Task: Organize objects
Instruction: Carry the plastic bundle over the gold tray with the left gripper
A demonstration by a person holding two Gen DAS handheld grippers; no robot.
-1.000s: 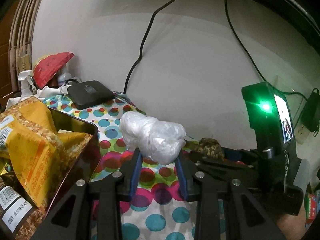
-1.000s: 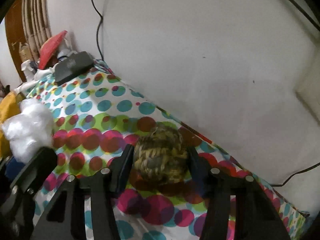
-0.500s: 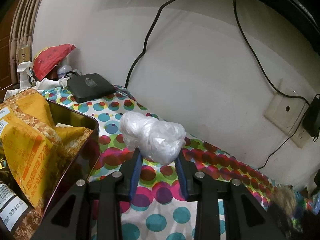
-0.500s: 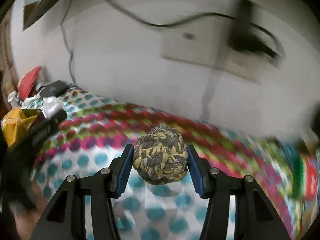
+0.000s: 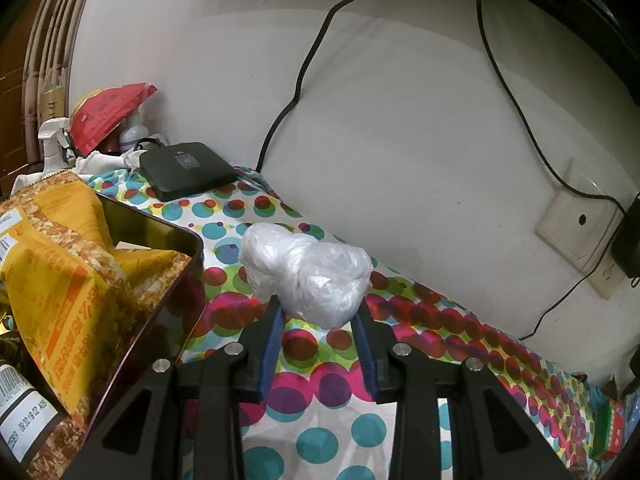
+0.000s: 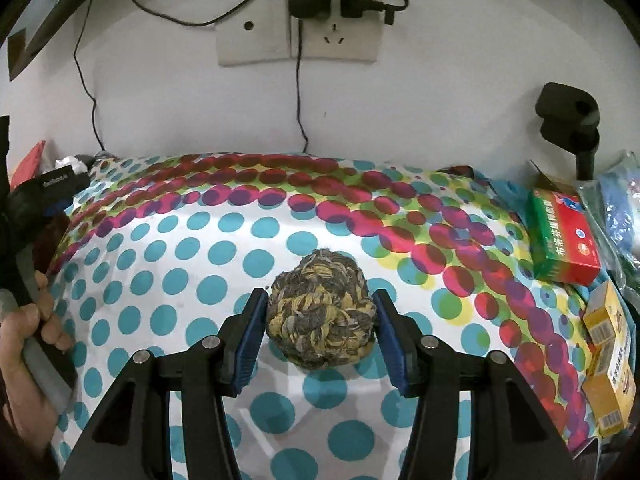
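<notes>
A person sorting household clutter on a polka-dot cloth (image 6: 208, 240) works with a two-finger gripper in each hand. The left gripper (image 5: 318, 316) has a crumpled white plastic bundle (image 5: 306, 276) between its blue pads, raised clear of the cloth just beside a dark tin (image 5: 172, 256) already stuffed with a yellow snack bag (image 5: 60, 264); its jaws are starting to ease apart, with the bundle between them and the pads apparently on its sides, which suggests the bundle is bound for the tin or the cloth beside it. The right gripper (image 6: 320, 320) grips a braided yellow-and-grey rope ball (image 6: 322, 312) at a moderate width, held low above the open middle of the cloth, facing the wall socket (image 6: 296, 40). Whether the ball touches the cloth cannot be told. Medicine boxes (image 6: 560, 236) are stacked along the cloth's right edge, a likely spot for small items. A hand (image 6: 24, 344) at the left edge holds the other tool's handle.
</notes>
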